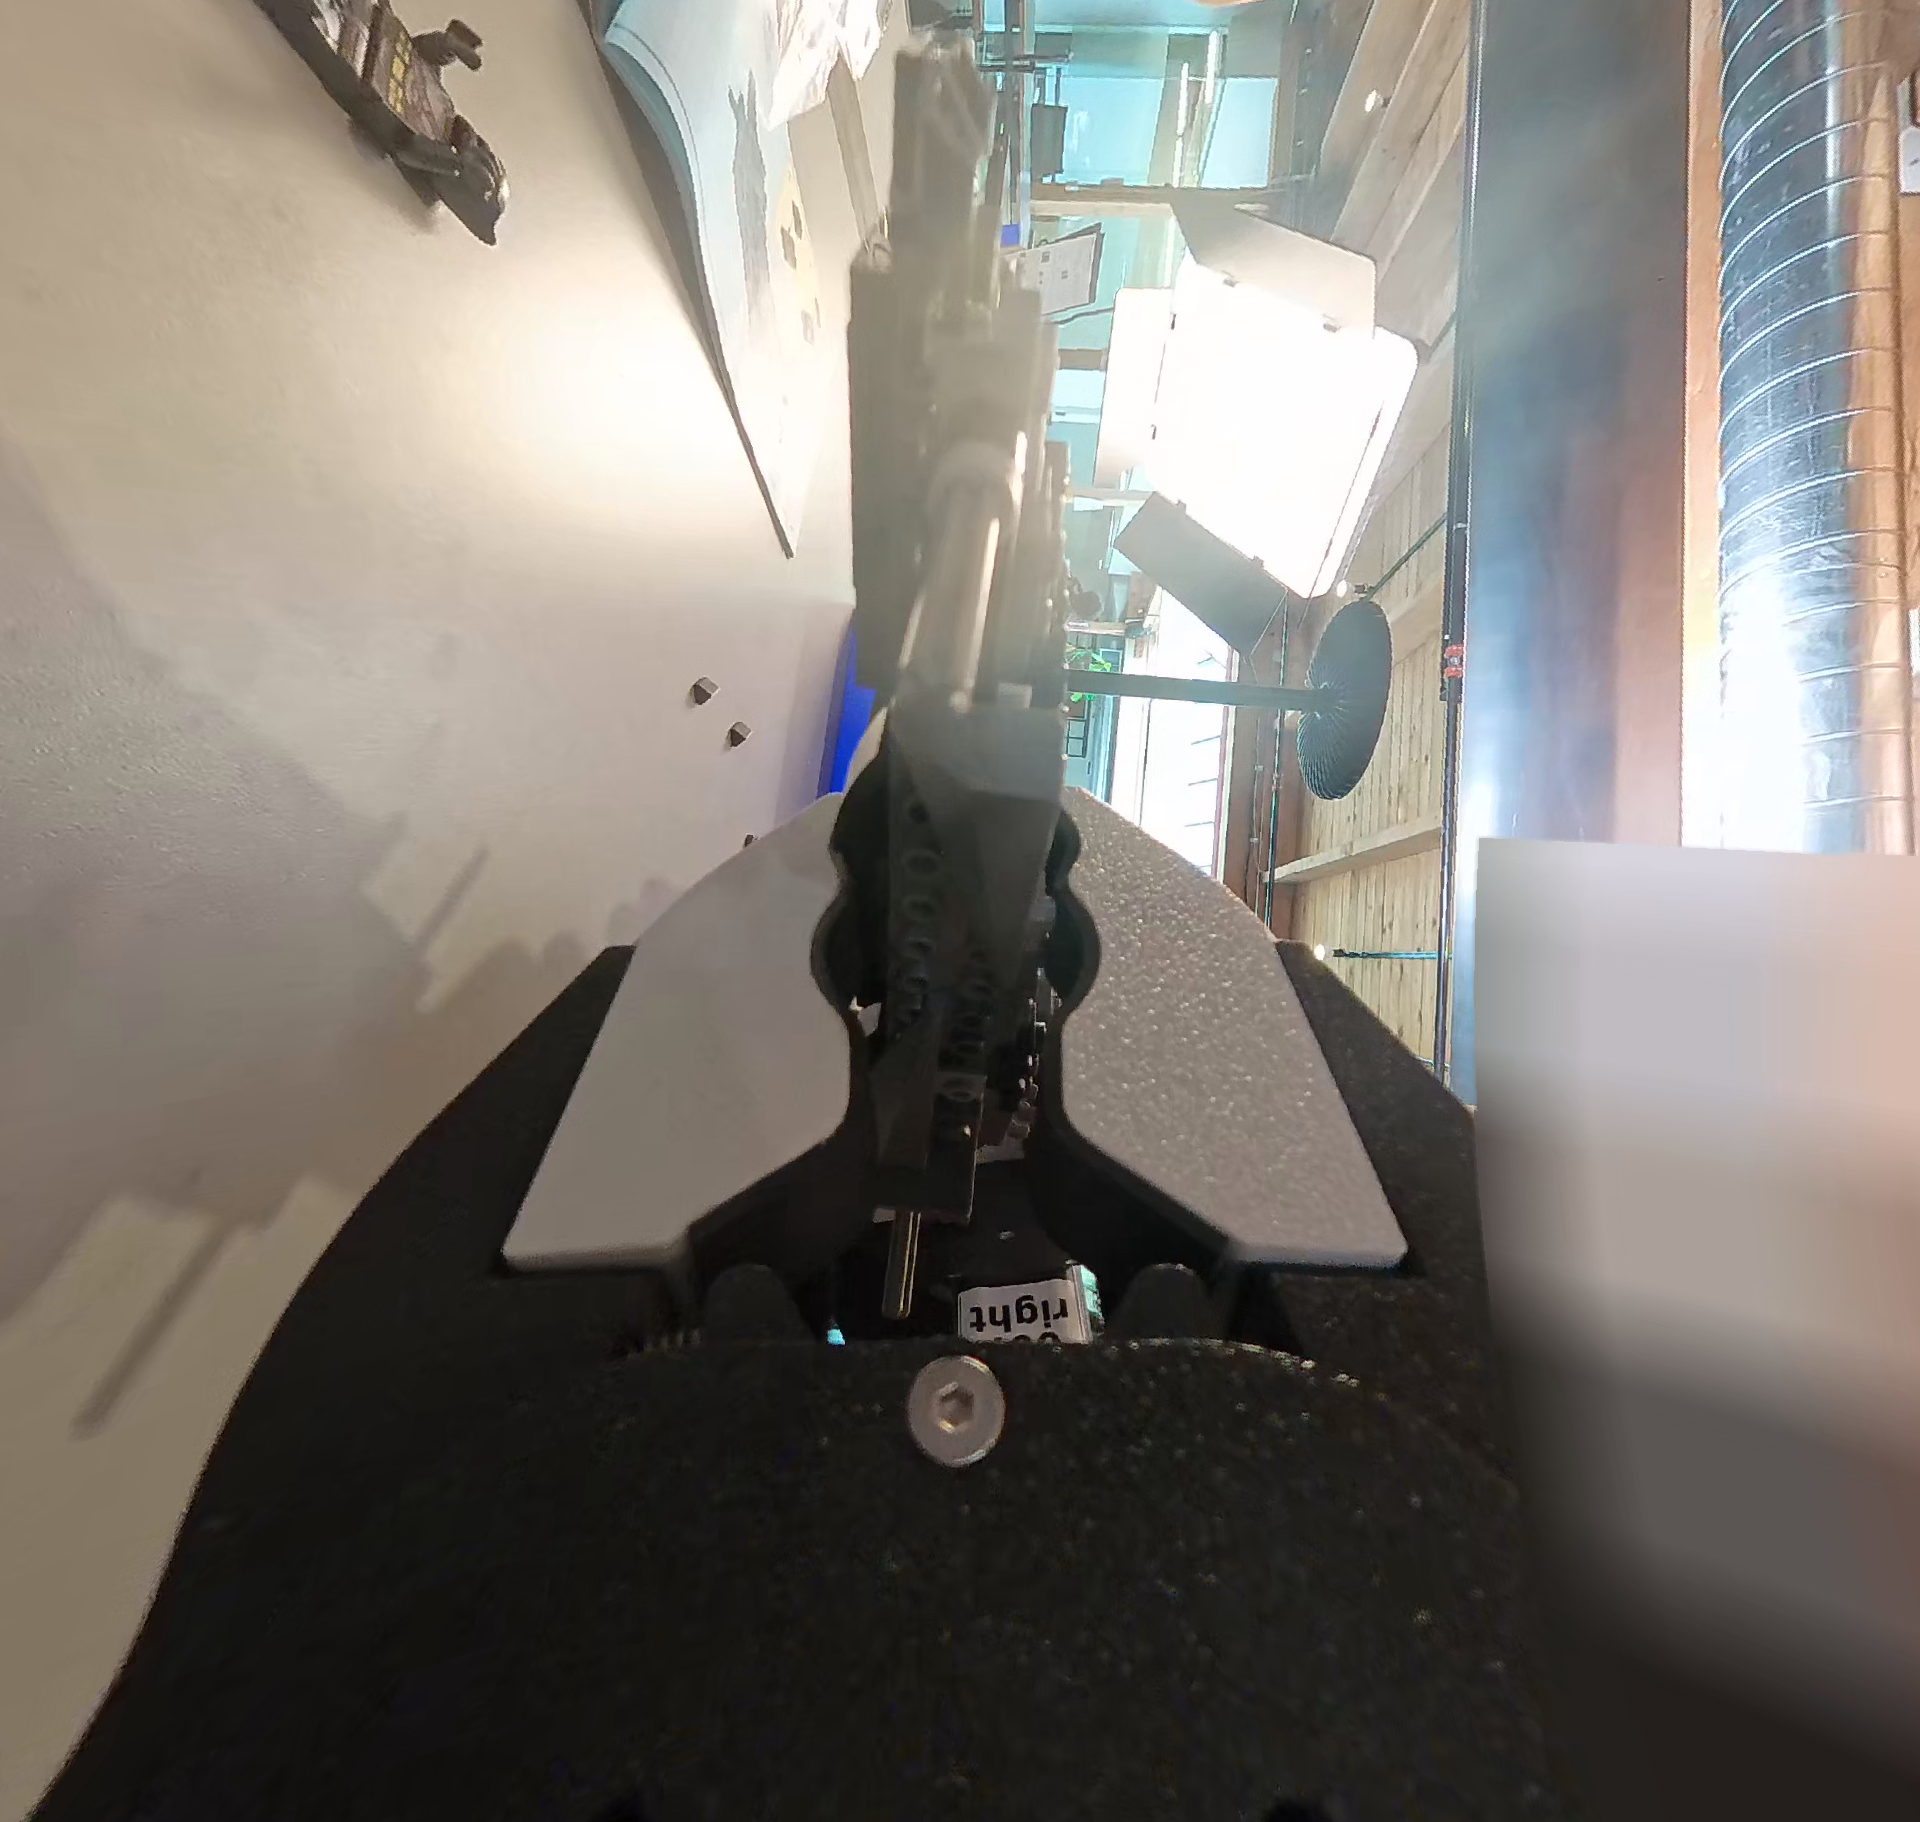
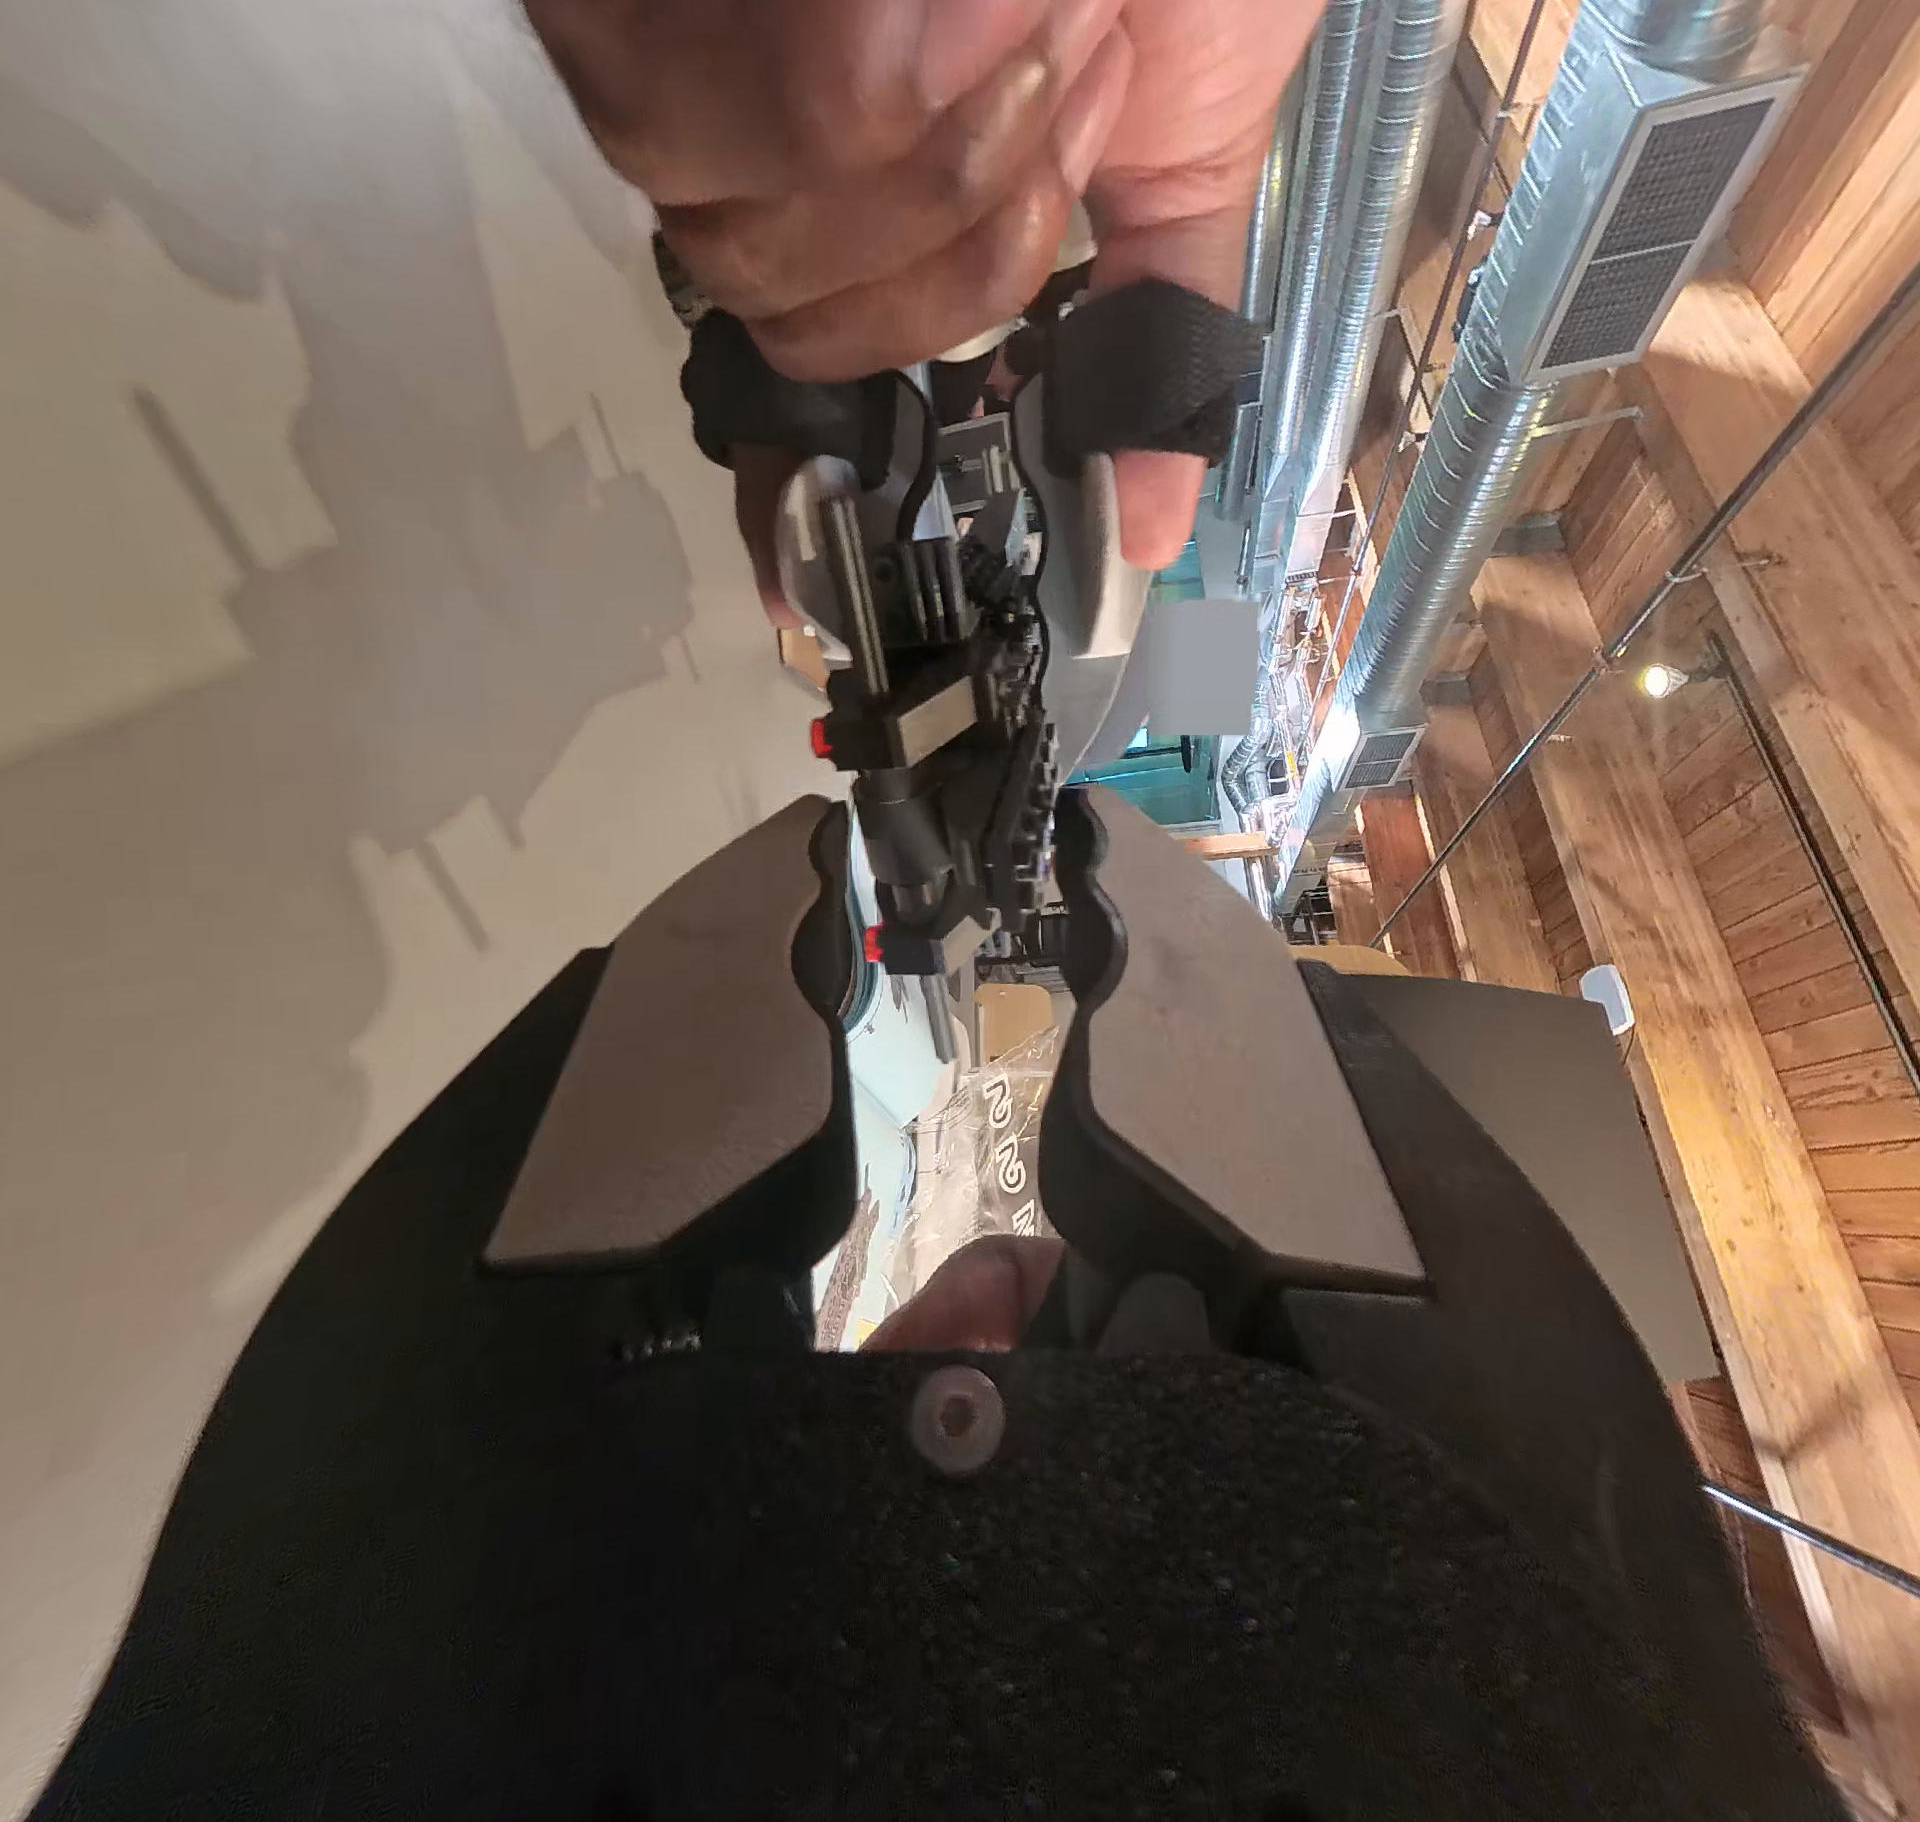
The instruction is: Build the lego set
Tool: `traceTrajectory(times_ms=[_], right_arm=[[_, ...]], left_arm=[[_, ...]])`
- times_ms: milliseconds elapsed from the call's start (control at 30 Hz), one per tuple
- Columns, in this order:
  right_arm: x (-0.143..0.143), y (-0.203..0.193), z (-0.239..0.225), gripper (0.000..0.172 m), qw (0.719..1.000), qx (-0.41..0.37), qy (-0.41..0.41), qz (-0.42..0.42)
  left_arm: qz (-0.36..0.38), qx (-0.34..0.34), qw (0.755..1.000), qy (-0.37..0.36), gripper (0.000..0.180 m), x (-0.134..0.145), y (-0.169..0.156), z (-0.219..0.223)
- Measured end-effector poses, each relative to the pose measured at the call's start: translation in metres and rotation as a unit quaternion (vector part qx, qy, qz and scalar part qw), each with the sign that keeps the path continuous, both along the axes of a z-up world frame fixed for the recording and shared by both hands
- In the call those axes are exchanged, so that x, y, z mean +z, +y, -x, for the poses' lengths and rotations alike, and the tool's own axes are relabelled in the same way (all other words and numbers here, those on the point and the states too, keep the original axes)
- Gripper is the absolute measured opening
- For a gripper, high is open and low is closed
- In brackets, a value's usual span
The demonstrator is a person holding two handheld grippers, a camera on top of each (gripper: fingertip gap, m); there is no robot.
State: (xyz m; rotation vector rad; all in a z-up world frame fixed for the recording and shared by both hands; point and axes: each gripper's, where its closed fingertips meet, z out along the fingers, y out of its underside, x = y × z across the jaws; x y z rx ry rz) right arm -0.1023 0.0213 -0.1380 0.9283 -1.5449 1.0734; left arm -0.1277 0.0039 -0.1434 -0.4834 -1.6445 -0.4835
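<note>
My left gripper (image 1: 956,868) is shut on a long black brick-built model (image 1: 956,484), which sticks out forward from its pads above the white table (image 1: 312,525). In the right wrist view the same model (image 2: 935,733), with small red pieces on its side, runs from the left gripper (image 2: 945,567), held by a person's hand (image 2: 883,110), down into my right gripper (image 2: 956,858). The model's near end stands between the right gripper's pads. The right-hand pad (image 2: 1091,868) lies against its studded side. A thin gap shows at the left-hand pad (image 2: 821,879).
A second black brick assembly (image 1: 364,58) lies on the table at the far left. An open booklet (image 1: 717,214) and clear plastic bags (image 2: 987,1118) lie beyond. Two small grey pieces (image 1: 707,689) lie loose on the table. A bright light panel (image 1: 1247,401) stands behind. Only a small space, under 4 cm, lies between the two pairs of fingers.
</note>
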Motion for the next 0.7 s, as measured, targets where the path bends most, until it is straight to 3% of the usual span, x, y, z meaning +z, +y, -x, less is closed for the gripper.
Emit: traceTrajectory(times_ms=[700], right_arm=[[0.0018, -0.0052, 0.0063, 0.035, 0.999, 0.000, 0.042, -0.004]], left_arm=[[0.003, 0.008, 1.000, -0.006, 0.031, 0.0015, -0.0049, 0.0059]])
